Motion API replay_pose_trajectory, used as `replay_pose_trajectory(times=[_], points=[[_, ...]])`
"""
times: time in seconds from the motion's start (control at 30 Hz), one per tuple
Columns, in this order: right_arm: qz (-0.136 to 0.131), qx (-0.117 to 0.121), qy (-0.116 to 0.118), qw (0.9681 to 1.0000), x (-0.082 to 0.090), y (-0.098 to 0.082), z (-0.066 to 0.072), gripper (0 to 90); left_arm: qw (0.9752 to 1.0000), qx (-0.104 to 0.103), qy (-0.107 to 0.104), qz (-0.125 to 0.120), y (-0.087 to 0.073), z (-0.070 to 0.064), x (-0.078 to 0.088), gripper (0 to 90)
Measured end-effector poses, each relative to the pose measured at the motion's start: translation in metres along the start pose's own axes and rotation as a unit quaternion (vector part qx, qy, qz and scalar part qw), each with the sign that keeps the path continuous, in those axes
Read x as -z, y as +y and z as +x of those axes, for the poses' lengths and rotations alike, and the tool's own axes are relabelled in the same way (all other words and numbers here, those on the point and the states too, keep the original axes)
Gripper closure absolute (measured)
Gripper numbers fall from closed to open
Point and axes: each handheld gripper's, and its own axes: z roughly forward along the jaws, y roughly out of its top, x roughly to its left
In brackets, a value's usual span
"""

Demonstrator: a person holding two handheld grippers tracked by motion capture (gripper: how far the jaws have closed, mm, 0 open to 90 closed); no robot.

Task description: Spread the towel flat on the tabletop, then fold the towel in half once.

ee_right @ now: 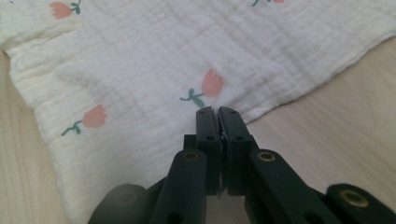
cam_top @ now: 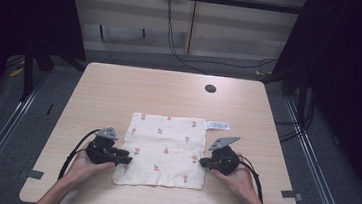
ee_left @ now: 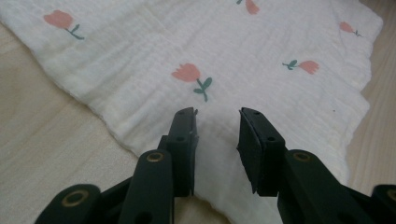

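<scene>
Item: right tongs (ee_right: 218,111), jaws pressed together at the near right edge of the cloth (ee_right: 154,79); we judged them pinched on the hem there, though the fabric between the pads was too thin for us to see plainly. Item: left tongs (ee_left: 217,114), jaws partly apart and resting over the cloth's left edge, the fabric lying beneath and between them, the pads not pressing on it; we took this hand to be lined up for its own pinch. Each pair of tongs sat in one of the person's hands, low over the desk (cam_top: 120,83), at opposite sides of the cloth, a placement that suited lifting or folding it evenly by two edges. Item: cloth, cream muslin printed with small pink tulips, lying flat on the near half of the desk between the two tongs, with a fold line running across it in the high view, so we judged it already doubled once. Item: white label (cam_top: 217,125), sticking out at the cloth's far right corner. Item: round dark hole (cam_top: 210,89) in the desk, well beyond the cloth. Item: cables (cam_top: 175,41) trailing on the floor behind the desk.
</scene>
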Motion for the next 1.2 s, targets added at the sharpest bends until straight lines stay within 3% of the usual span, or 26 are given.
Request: replay_pose_trajectory(times=[0.1, 0.17, 0.2, 0.33, 0.5, 0.7, 0.83, 0.9, 0.93, 1.0, 1.03, 1.2], points=[[0.001, -0.009, 0.007, 0.9999, 0.003, -0.004, -0.002, 88.8, 1.0000, 0.004, 0.000, -0.002, 0.000, -0.002, -0.001, 61.5], [0.001, -0.011, 0.009, 0.9999, 0.006, -0.007, -0.003, 88.8, 0.9999, -0.009, -0.005, 0.005, 0.001, -0.006, -0.003, 62.7], [0.002, -0.012, 0.004, 0.9999, 0.009, -0.009, -0.003, 88.8, 0.9999, -0.009, -0.005, 0.005, 0.001, -0.006, -0.003, 69.0], [0.002, -0.024, 0.008, 0.9997, 0.018, -0.020, -0.004, 88.8, 0.9992, -0.026, -0.026, 0.014, 0.000, -0.016, -0.007, 79.2], [-0.003, -0.026, 0.009, 0.9996, 0.027, -0.031, -0.002, 88.8, 0.9979, -0.046, -0.031, 0.033, 0.001, -0.028, -0.010, 90.0], [-0.011, -0.025, 0.022, 0.9994, 0.030, -0.036, 0.006, 88.8, 0.9974, -0.054, -0.025, 0.040, 0.000, -0.036, -0.009, 90.0], [-0.012, -0.027, 0.031, 0.9991, 0.035, -0.039, 0.011, 88.6, 0.9973, -0.050, -0.037, 0.039, -0.004, -0.039, -0.007, 90.0], [-0.009, -0.021, 0.026, 0.9994, 0.035, -0.042, 0.014, 84.9, 0.9980, -0.043, -0.031, 0.035, -0.005, -0.038, -0.006, 90.0], [-0.017, -0.035, 0.013, 0.9991, 0.035, -0.044, 0.013, 77.2, 0.9982, -0.038, -0.035, 0.032, -0.005, -0.036, -0.005, 87.6], [-0.021, -0.034, 0.006, 0.9992, 0.036, -0.043, 0.011, 74.6, 0.9981, -0.036, -0.040, 0.028, -0.004, -0.035, -0.004, 84.6], [-0.042, -0.044, 0.005, 0.9981, 0.039, -0.041, 0.006, 67.8, 0.9988, -0.032, -0.036, 0.014, -0.002, -0.034, -0.002, 79.0], [-0.060, -0.058, 0.001, 0.9965, 0.043, -0.034, -0.003, 63.9, 0.9996, -0.017, -0.023, -0.006, 0.005, -0.026, 0.001, 70.2]])
